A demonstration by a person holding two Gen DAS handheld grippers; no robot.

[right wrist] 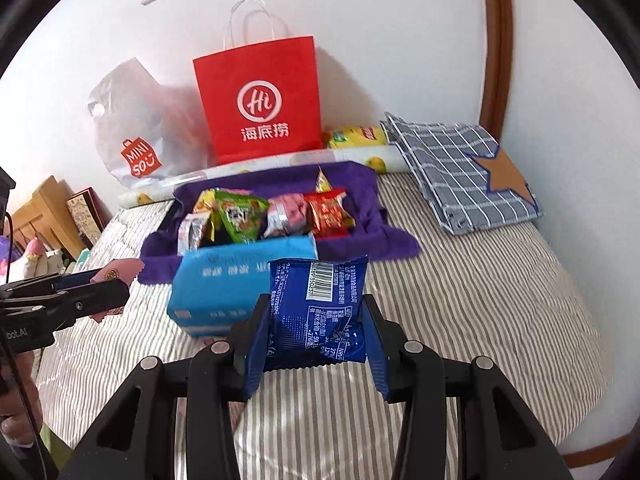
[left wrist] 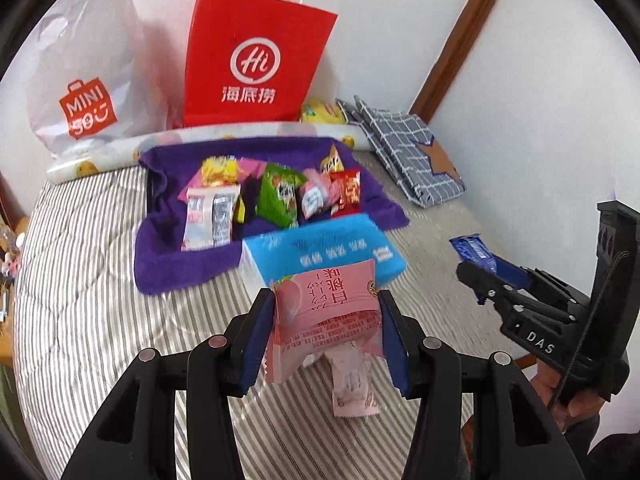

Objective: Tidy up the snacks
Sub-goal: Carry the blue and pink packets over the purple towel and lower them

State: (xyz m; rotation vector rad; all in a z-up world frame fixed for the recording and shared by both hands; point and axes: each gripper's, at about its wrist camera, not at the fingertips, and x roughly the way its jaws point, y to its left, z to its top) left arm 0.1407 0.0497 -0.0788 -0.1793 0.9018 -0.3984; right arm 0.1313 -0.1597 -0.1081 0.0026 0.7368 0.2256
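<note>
I am holding the left gripper (left wrist: pixel 326 338) closed partway on a pink peach-print snack packet (left wrist: pixel 326 308), its blue pads pressing the packet's two sides at the lower centre of the left wrist view; a second pink wrapper (left wrist: pixel 352 380) is lying on the striped bed cover (left wrist: pixel 100 280) just beneath it. I am clamping the right gripper (right wrist: pixel 316 342) on a blue snack packet (right wrist: pixel 318 308), barcode facing up, at the lower centre of the right wrist view, with the jaws fairly narrow around it. Both packets appear to be hanging clear of the cover, so I judge I am in the carrying step, with two snacks picked and not yet placed. Beyond the tools, a blue tissue pack (left wrist: pixel 324 252) is sitting just ahead, and behind it, at mid-frame, the purple cloth-lined tray (right wrist: pixel 360 236) is already holding a row of upright snacks (right wrist: pixel 260 212). A red paper bag (right wrist: pixel 260 100) and a white plastic bag (left wrist: pixel 80 80) are standing against the wall in the upper part. Next, I judge, I should be carrying both packets over the tissue pack and lowering them into a free gap among the upright snacks before releasing.
</note>
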